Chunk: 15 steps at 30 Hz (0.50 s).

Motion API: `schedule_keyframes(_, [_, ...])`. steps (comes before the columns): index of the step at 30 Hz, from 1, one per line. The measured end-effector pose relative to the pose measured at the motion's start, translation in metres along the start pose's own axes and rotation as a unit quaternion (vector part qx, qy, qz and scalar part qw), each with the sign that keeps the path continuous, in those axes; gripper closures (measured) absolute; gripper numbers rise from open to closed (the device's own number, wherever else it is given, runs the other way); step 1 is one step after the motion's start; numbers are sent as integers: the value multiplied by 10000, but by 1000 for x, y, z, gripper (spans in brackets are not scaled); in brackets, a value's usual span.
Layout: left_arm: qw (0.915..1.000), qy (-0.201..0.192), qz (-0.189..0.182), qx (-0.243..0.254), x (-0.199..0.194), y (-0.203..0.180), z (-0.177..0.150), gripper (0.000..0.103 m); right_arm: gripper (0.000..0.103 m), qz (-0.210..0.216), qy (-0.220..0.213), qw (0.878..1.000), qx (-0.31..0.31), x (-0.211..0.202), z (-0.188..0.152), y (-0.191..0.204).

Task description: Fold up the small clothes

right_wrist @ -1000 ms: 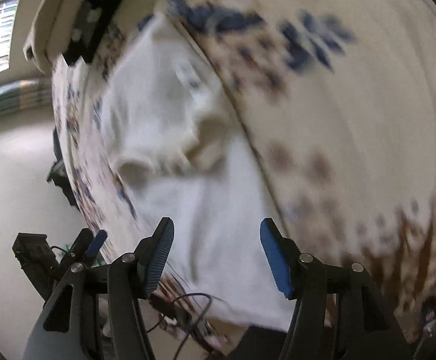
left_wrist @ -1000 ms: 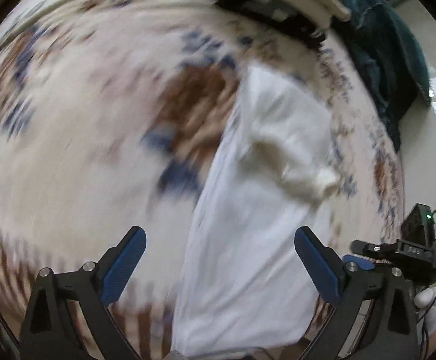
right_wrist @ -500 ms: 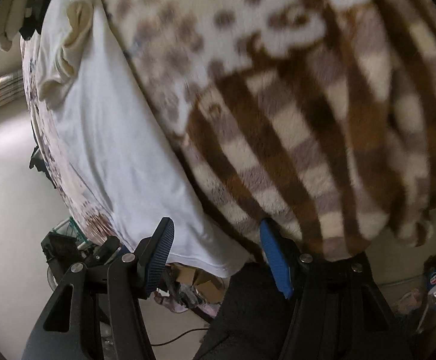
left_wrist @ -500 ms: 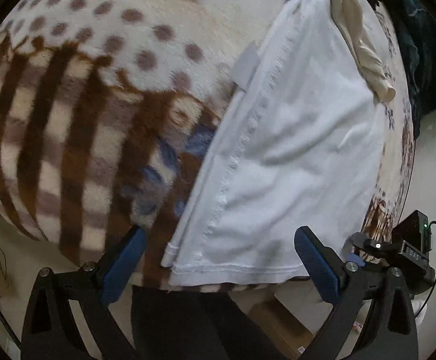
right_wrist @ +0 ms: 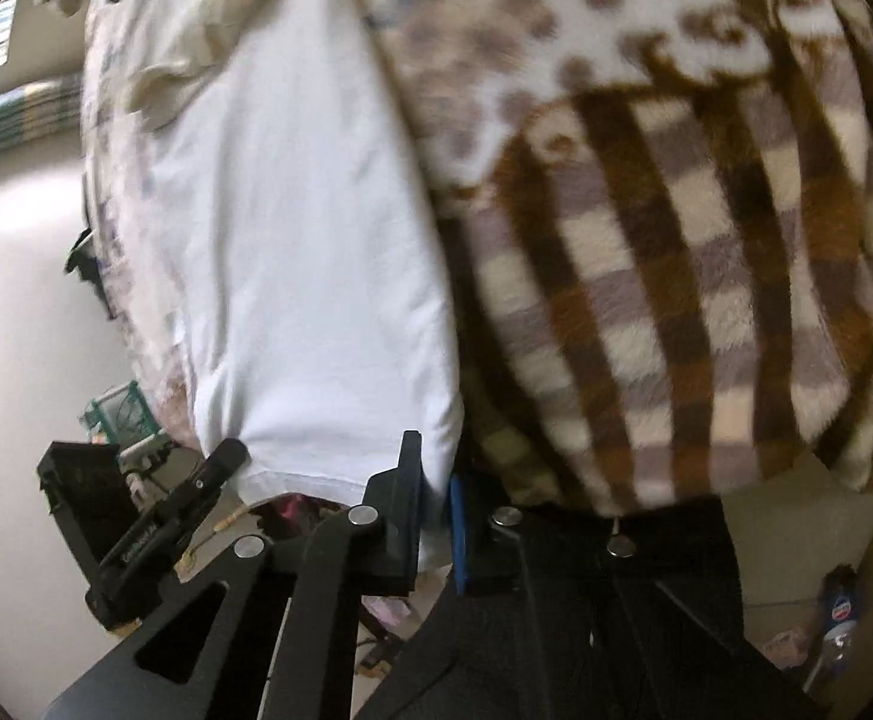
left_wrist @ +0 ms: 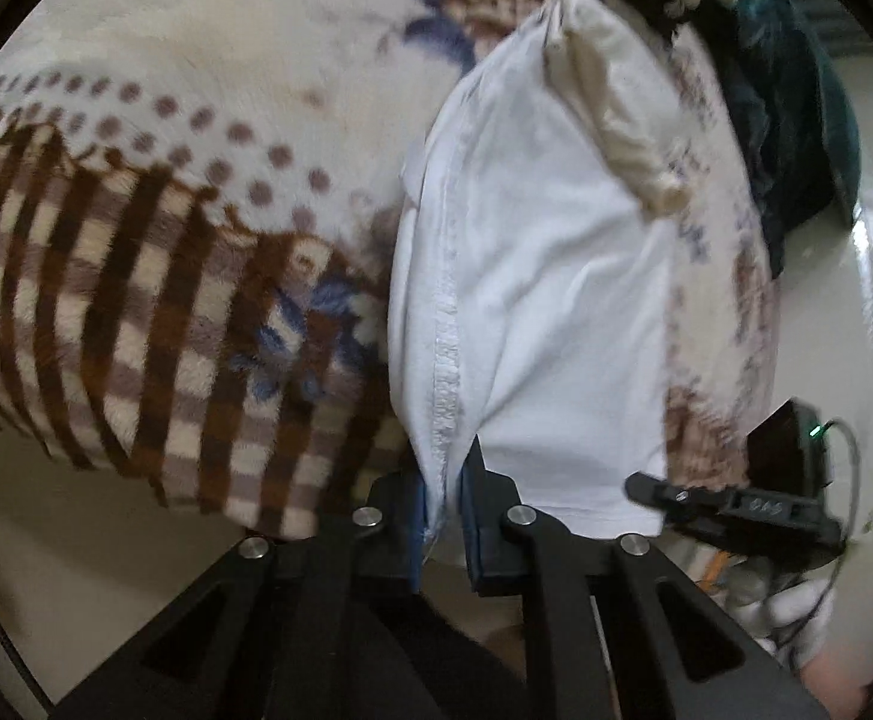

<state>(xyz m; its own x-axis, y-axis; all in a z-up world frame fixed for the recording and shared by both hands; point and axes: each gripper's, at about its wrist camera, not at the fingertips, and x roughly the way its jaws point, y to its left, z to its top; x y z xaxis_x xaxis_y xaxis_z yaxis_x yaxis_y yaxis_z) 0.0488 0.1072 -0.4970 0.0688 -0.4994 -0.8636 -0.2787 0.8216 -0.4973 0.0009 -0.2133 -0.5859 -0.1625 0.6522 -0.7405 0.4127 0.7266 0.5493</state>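
A small white garment [left_wrist: 544,276] lies lengthwise on a brown, cream and blue patterned blanket [left_wrist: 154,276], with a cream sleeve-like part [left_wrist: 622,132] at its far end. My left gripper [left_wrist: 442,516] is shut on the near hem corner of the garment at its stitched edge. In the right wrist view the same white garment [right_wrist: 292,228] runs away from me, and my right gripper [right_wrist: 433,516] is shut on the other near hem corner. The other gripper [right_wrist: 154,528] shows at lower left there.
The blanket [right_wrist: 676,252] hangs over the near edge of the bed. Dark teal cloth [left_wrist: 796,120] and folded pale clothes lie at the far right. A plastic bottle [right_wrist: 838,612] stands on the floor at lower right. Pale floor lies to the sides.
Both grippers were open above the garment and have come to its near hem. Each has shut on a corner of the hem.
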Motion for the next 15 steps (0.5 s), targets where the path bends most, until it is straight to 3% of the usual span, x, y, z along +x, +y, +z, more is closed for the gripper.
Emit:
schedule_keyframes(4, [9982, -160, -478, -336, -25, -6, 19, 95, 97, 257, -74, 9996, -112, -25, -4, 20])
schedule_keyframes(8, [9905, -289, -1155, -689, -37, -21, 67, 95, 97, 445, -332, 9982, -237, -57, 7, 47])
schedule_keyframes(11, [9858, -370, -1470, -724, -35, -42, 122, 95, 97, 619, -634, 9958, -250, -84, 32, 71])
schedule_keyframes(15, [9853, -490, -1556, -515, -20, -71, 195, 95, 97, 617, -1180, 9905, -346, -114, 93, 102])
